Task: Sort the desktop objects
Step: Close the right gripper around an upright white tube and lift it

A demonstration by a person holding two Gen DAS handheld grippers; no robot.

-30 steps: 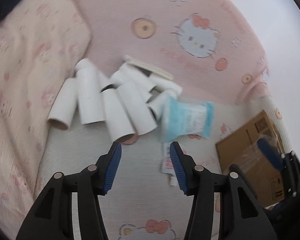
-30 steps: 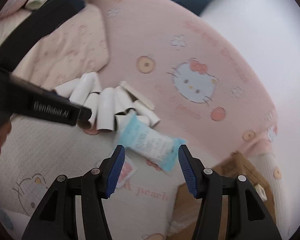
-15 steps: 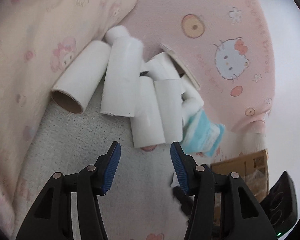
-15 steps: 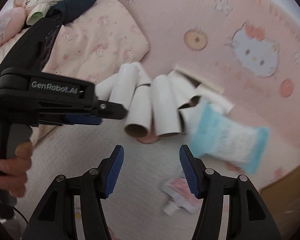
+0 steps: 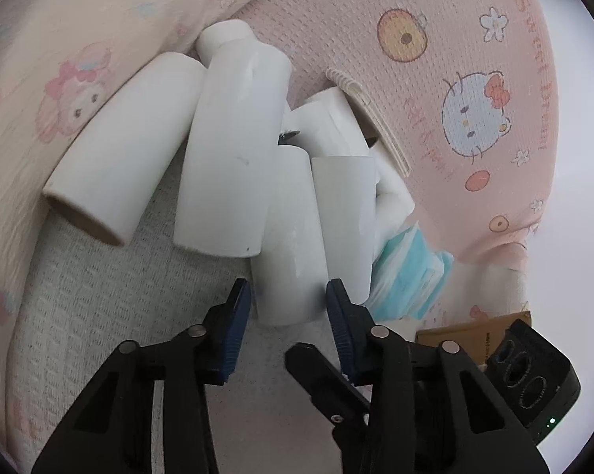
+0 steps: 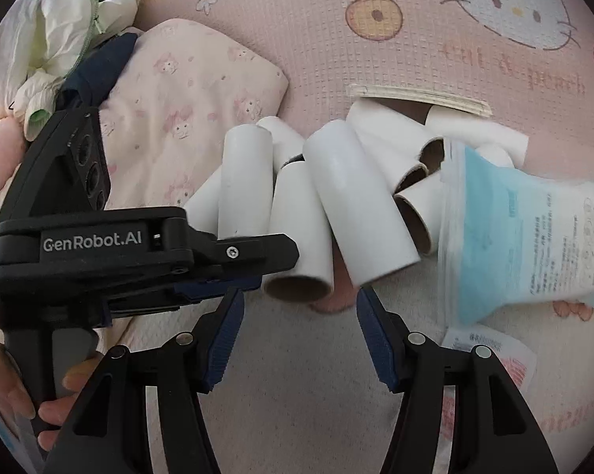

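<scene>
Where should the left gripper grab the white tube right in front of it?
Grip the tube across its round sides near the open near end, coming from the front. It lies pointing at the left gripper, whose open jaws already sit on either side.

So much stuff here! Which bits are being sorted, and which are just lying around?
Being sorted:
- white cardboard tubes
- blue mask packet
- small pink-printed sachet
- flat card strip

Lying about, probably:
- pink cartoon blanket
- pillow
- cardboard box
- pale green jacket
</scene>
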